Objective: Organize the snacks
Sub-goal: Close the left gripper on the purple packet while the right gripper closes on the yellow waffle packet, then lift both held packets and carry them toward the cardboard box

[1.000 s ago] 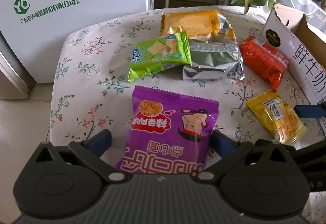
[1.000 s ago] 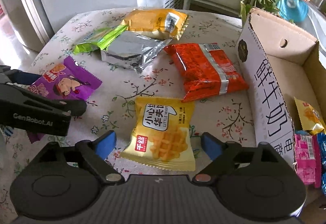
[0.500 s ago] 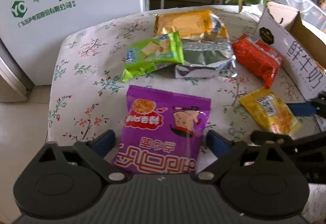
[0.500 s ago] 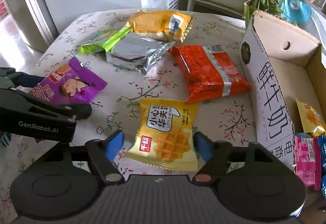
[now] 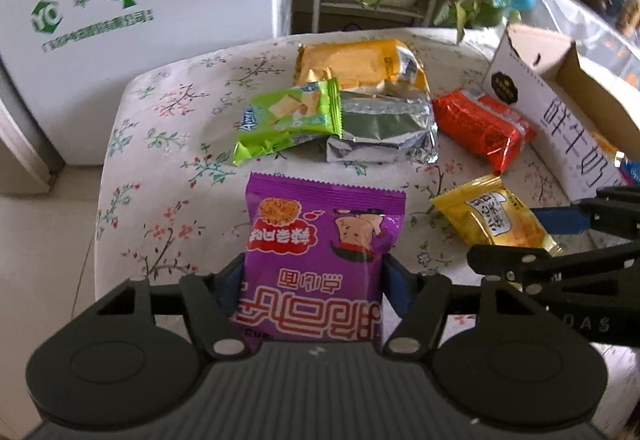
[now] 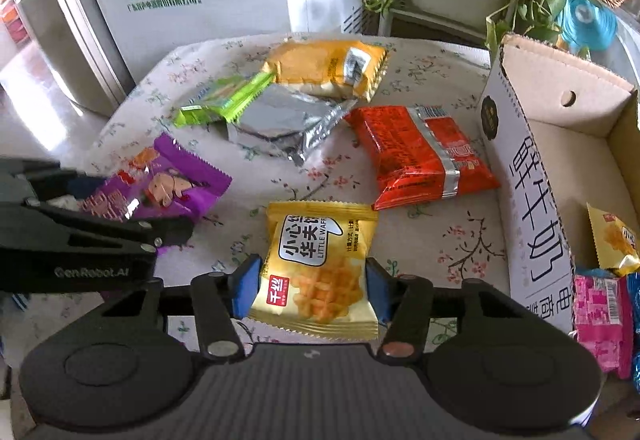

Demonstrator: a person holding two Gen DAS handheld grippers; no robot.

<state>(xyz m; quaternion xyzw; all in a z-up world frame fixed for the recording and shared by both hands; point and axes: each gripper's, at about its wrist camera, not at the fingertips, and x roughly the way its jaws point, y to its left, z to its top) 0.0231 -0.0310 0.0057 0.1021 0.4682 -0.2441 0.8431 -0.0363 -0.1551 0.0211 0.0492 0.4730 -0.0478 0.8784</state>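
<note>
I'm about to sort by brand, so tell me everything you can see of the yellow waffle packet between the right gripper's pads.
The yellow waffle packet is a small glossy plastic pillow pack, sealed, with crimped ends, a white speech-bubble label reading LITTLE WAFFLE, a red logo square and a waffle picture. It lies flat on the floral tablecloth, label up. The right gripper has just closed on it, blue pads pressing both side edges. No other snack touches it.

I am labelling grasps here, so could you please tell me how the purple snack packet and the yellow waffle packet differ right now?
The purple snack packet sits in the left gripper; the yellow waffle packet sits in the right gripper. The purple one looks larger and shows a cartoon figure; the yellow one shows waffles. Both grippers have just been closing, and their blue pads now press each packet's sides. Both packets lie flat on the floral tablecloth.
</note>
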